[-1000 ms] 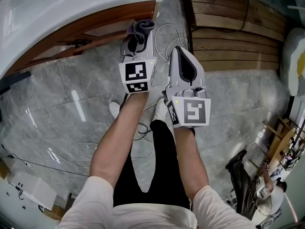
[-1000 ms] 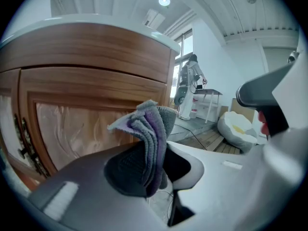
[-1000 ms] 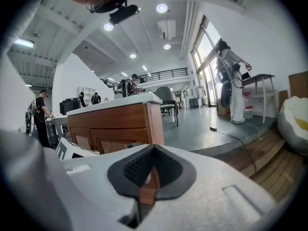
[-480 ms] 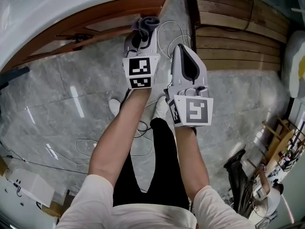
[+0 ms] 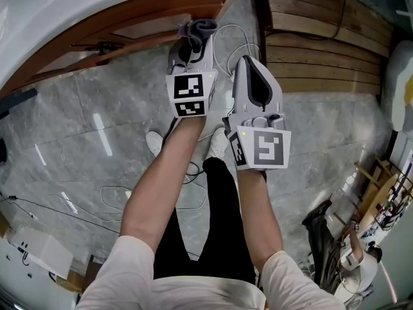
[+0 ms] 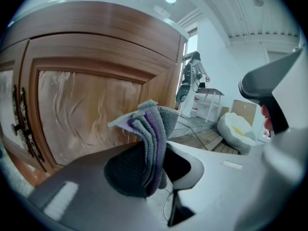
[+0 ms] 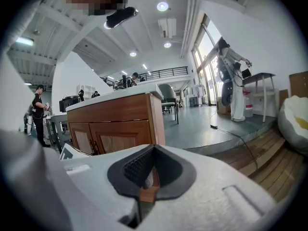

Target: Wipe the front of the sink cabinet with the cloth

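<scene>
Grey marble floor (image 5: 84,128) with thin cables (image 5: 229,41) looping across it. Wooden decking (image 5: 316,37) at upper right of the head view; white beanbag (image 6: 236,126) with a yellow patch just beside it. White box (image 5: 39,254) at lower left. Recessed ceiling lights (image 7: 162,6) overhead.

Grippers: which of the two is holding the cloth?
The left gripper: a folded grey and purple cloth is pinched between its jaws, in front of the cabinet door. The right gripper holds nothing.
</scene>
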The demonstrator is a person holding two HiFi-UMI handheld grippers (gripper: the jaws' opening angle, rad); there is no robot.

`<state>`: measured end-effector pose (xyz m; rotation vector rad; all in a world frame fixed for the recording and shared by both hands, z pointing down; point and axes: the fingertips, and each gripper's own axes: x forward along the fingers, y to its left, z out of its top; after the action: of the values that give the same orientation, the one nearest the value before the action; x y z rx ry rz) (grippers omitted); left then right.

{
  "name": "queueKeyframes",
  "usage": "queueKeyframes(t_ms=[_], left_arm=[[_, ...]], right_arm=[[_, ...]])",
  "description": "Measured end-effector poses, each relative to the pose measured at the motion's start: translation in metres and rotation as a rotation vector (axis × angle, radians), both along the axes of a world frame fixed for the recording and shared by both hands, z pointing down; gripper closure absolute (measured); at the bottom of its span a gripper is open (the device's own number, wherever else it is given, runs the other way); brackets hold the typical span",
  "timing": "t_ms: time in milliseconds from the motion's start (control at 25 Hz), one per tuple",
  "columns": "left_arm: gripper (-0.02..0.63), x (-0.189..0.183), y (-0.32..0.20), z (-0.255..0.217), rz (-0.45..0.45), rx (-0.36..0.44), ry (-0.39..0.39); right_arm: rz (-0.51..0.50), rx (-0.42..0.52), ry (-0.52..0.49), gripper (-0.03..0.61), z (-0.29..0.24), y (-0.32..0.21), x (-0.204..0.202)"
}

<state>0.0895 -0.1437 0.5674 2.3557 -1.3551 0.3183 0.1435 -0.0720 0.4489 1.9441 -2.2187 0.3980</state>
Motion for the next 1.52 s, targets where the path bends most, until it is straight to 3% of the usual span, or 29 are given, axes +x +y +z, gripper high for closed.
queueKeyframes(t_ms=[320,520,1520], left_arm=[[0.537,-0.009,-0.001,0.003,-0.010,-0.010,-0.011],[0.538,-0.017,-0.004,0.002,-0.037,-0.040,0.027],[0.538,-0.061,-0.012,0.003,-0.071,-0.052,-0.018]], right_arm=[[-0.006,-0.004,0.014,0.581,0.000,0.000,-0.008],[-0.006,-0.006,0.015,0.581,0.000,-0.002,-0.011],[-0.032,-0.010,0.013,0.581,-0.005,-0.006,-0.039]])
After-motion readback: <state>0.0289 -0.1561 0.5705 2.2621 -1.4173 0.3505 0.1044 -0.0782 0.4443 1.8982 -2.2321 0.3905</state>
